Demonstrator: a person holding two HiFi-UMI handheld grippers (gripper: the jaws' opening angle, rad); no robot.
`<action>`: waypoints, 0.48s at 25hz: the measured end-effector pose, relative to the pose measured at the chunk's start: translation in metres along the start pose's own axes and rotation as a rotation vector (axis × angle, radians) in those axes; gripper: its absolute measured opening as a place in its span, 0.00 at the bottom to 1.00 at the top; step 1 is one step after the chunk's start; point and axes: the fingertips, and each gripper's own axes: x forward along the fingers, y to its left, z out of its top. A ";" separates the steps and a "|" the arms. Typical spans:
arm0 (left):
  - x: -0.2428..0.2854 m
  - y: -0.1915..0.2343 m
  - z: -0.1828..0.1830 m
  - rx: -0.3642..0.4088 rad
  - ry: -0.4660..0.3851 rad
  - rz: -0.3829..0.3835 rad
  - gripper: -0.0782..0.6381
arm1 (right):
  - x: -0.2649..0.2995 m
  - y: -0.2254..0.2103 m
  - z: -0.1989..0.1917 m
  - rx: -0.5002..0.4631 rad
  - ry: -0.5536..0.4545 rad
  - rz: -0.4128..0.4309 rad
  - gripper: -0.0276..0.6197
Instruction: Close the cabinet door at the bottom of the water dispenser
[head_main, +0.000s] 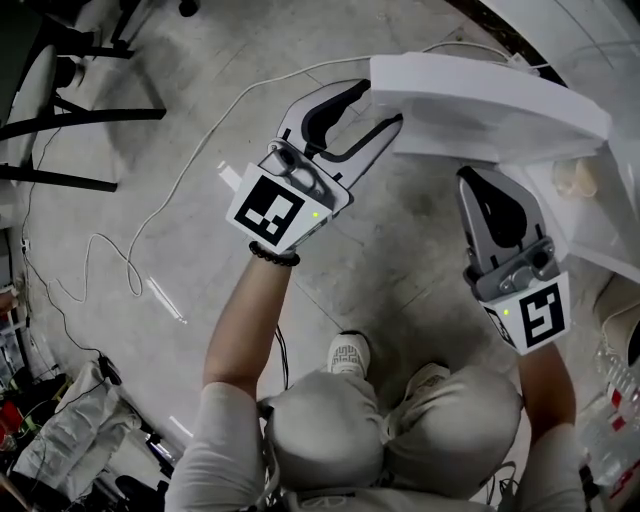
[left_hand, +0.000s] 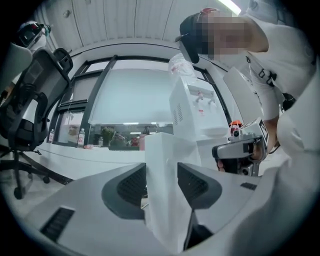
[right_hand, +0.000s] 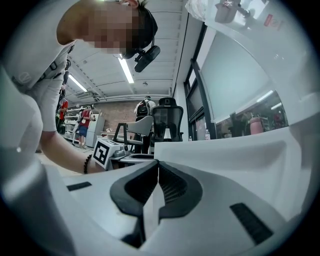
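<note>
The white cabinet door (head_main: 480, 100) stands swung out over the concrete floor, hinged to the water dispenser's base (head_main: 590, 215) at the right. My left gripper (head_main: 381, 103) is open, and its jaws straddle the door's free edge (left_hand: 162, 150) at the near corner. In the left gripper view the white panel fills the gap between the two dark pads (left_hand: 131, 187). My right gripper (head_main: 472, 178) is shut with nothing in it, just below the door's inner face (right_hand: 225, 150). The dispenser's upper body (left_hand: 192, 107) with its taps rises behind the door.
A white cable (head_main: 200, 150) snakes across the floor at the left. Black office chair legs (head_main: 70, 110) stand at the far left. Plastic bottles (head_main: 615, 400) sit at the right edge. The person's shoes (head_main: 348, 352) are below the grippers.
</note>
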 end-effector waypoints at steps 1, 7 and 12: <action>0.001 0.001 0.002 0.001 -0.017 -0.008 0.37 | 0.000 0.000 -0.001 0.000 0.001 -0.001 0.07; 0.006 0.007 0.006 -0.007 -0.063 -0.073 0.37 | -0.003 -0.002 -0.006 0.008 -0.001 -0.011 0.07; 0.006 0.008 0.006 -0.007 -0.069 -0.096 0.37 | -0.005 -0.003 -0.015 0.012 0.011 -0.018 0.07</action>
